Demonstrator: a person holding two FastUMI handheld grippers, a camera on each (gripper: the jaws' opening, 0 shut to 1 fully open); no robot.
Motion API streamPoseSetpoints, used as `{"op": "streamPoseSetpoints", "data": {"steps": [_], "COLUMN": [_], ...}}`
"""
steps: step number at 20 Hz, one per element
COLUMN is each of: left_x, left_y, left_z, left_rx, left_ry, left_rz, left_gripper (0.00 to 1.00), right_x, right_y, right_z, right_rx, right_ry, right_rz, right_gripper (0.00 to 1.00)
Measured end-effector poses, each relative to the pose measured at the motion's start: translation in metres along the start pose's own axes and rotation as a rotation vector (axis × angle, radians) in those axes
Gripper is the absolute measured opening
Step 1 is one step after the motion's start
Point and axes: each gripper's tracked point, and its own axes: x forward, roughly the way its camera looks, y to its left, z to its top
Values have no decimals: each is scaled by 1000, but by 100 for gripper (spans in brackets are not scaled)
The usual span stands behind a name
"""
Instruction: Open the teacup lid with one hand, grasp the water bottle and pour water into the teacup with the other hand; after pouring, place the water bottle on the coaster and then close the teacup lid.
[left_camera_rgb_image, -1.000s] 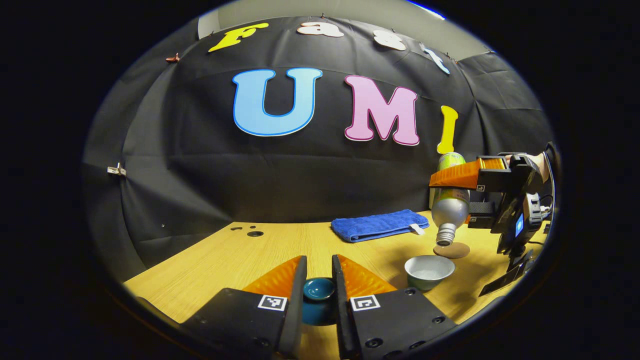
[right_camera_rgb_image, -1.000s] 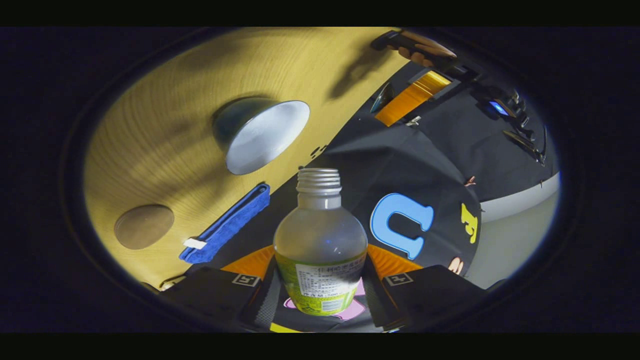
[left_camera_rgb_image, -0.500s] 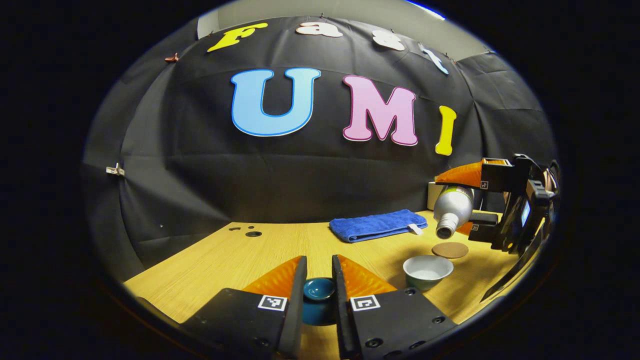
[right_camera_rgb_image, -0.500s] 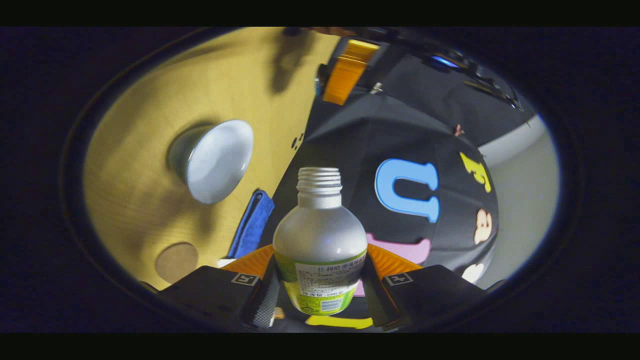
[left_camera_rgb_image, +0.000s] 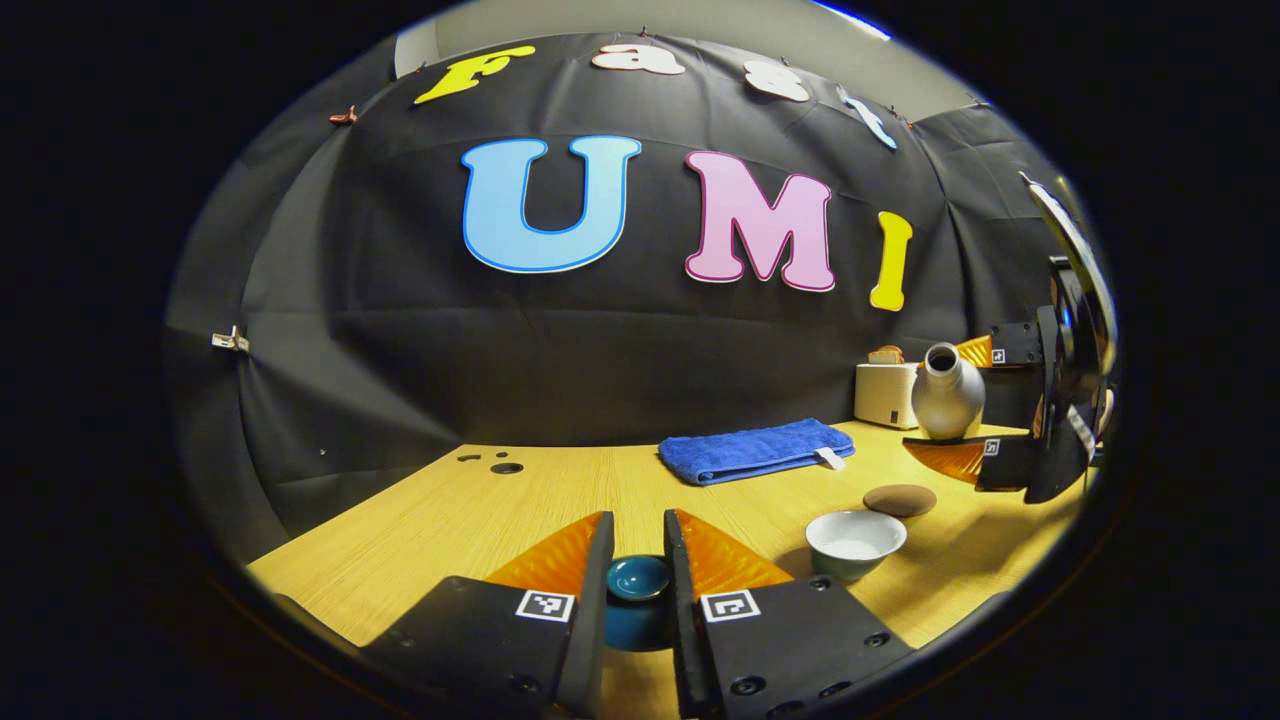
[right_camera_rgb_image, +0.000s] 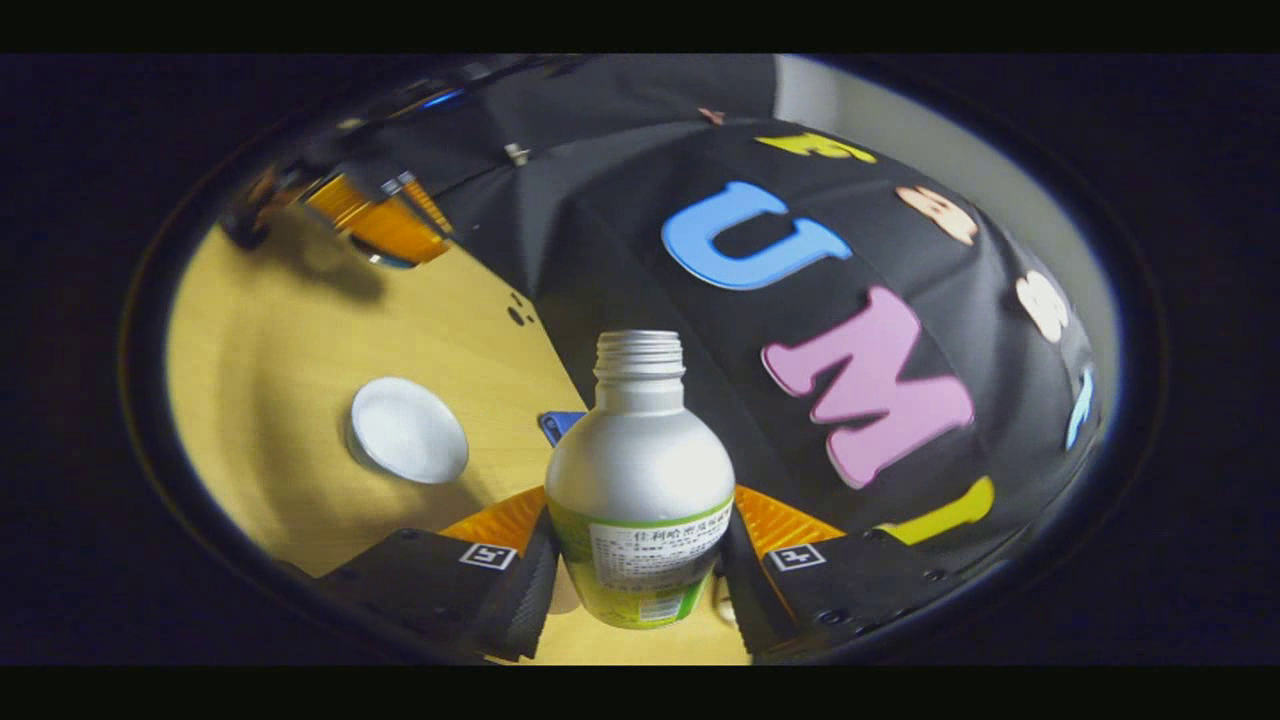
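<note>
Above table (left_camera_rgb_image: 560, 490), right hand-held gripper (right_camera_rgb_image: 640, 560) clamps bottle (right_camera_rgb_image: 640, 480).

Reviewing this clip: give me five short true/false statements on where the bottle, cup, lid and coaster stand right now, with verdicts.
1. The right tongs are shut on the bottle. True.
2. The bottle stands on the coaster. False: it is held in the air above the table, and the coaster is bare.
3. The lid sits on the cup. False: the cup is open, and the lid is between the fingers of the left tongs, away from the cup.
4. The bottle has no cap on. True: its threaded neck is open.
5. The towel lies under the cup. False: it lies farther back, by the wall.
</note>
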Motion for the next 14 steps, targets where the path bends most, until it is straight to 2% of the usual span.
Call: {"op": "streamPoseSetpoints", "data": {"steps": [5, 10, 12, 14], "left_x": [0, 0, 0, -1], "left_y": [0, 0, 0, 0], "left_z": [-1, -1, 0, 0], "left_rx": [0, 1, 1, 1], "left_ry": [-1, -2, -2, -2], "left_rz": [0, 0, 0, 0], "left_gripper": [32, 32, 32, 31], "right_x": [-9, -7, -1, 10], "right_y": [-33, -42, -49, -49], "right_z": [1, -4, -11, -15], "right_rx": [380, 820, 945, 1005], "right_ry": [6, -4, -7, -26], "right_rz": [-28, 14, 1, -5], "right_gripper": [76, 76, 75, 76]}}
